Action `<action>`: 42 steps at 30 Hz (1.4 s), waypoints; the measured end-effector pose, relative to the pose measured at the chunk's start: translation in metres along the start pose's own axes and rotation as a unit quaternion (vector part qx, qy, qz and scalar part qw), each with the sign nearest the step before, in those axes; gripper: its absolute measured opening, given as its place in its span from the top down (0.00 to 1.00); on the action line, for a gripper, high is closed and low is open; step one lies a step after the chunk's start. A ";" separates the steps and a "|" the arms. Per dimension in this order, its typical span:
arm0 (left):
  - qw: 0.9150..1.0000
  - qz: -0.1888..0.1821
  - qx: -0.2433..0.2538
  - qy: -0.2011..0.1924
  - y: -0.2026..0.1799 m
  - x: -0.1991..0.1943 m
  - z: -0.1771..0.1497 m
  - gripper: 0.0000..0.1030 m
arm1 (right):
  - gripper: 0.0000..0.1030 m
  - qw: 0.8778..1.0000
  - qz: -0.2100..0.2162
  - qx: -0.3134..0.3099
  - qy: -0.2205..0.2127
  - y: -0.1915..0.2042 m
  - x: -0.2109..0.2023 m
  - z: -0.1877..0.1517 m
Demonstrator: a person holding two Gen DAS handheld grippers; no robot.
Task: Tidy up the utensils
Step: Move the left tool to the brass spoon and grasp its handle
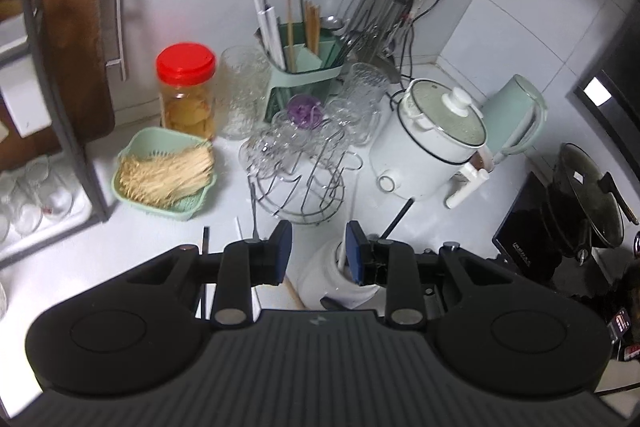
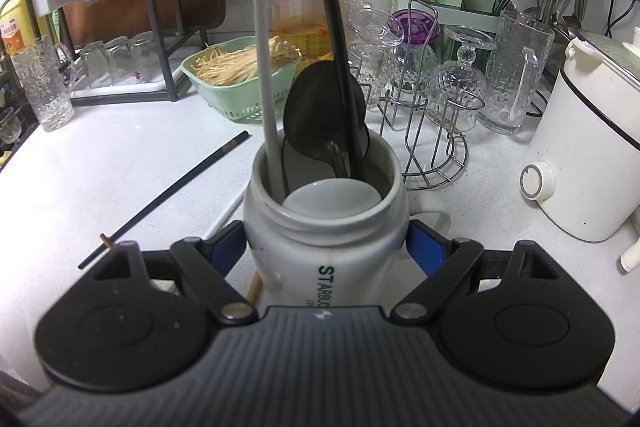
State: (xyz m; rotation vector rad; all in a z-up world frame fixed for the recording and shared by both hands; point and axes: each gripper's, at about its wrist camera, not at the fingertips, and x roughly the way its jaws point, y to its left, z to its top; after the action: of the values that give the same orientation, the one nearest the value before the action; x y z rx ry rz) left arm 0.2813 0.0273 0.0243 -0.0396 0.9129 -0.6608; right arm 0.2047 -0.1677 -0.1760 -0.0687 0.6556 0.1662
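Observation:
My right gripper (image 2: 326, 243) is shut on a white ceramic jar (image 2: 332, 279) that stands on the white counter (image 2: 100, 171). The jar holds a black spoon (image 2: 320, 115), a long black stick (image 2: 332, 27), a grey stick (image 2: 264, 47) and a white spoon bowl (image 2: 332, 201). A black chopstick (image 2: 180, 183) and a wooden one (image 2: 254, 287) lie on the counter to its left. My left gripper (image 1: 318, 239) hovers over the same jar (image 1: 324, 279), open, with nothing between its blue pads (image 1: 282, 247). A thin metal utensil (image 1: 253, 211) lies just beyond its left finger.
A green utensil holder (image 1: 304, 59) with chopsticks stands at the back wall. A wire rack of glasses (image 1: 304, 163), a white cooker (image 1: 432, 139), a red-lidded jar (image 1: 186, 91) and a green basket of sticks (image 1: 164, 175) crowd the counter. A dish rack (image 2: 160, 27) stands at the left.

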 end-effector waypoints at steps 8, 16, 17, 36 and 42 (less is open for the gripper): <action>0.998 0.004 -0.059 0.014 0.029 0.023 -0.037 0.67 | 0.14 1.000 -0.001 0.001 -0.001 0.000 0.000 0.000; 0.992 0.005 -0.118 0.038 0.067 0.048 -0.080 0.67 | 0.14 1.000 0.000 -0.003 0.006 0.000 0.001 0.003; 0.992 0.004 -0.120 0.040 0.070 0.051 -0.085 0.67 | 0.14 1.000 0.001 -0.002 0.008 0.000 0.001 0.003; 0.963 -0.056 0.230 0.132 0.039 0.138 -0.153 0.67 | 0.11 0.999 0.000 0.006 0.038 -0.003 0.003 0.008; 0.916 -0.082 0.360 0.158 0.021 0.164 -0.163 0.67 | 0.11 0.999 -0.013 0.028 0.045 -0.002 0.002 0.005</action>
State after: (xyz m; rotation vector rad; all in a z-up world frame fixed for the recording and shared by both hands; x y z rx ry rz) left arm 0.2415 -0.0063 -0.2016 0.6736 0.9312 -1.1535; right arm 0.2096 -0.1689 -0.1726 -0.0300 0.7484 0.1207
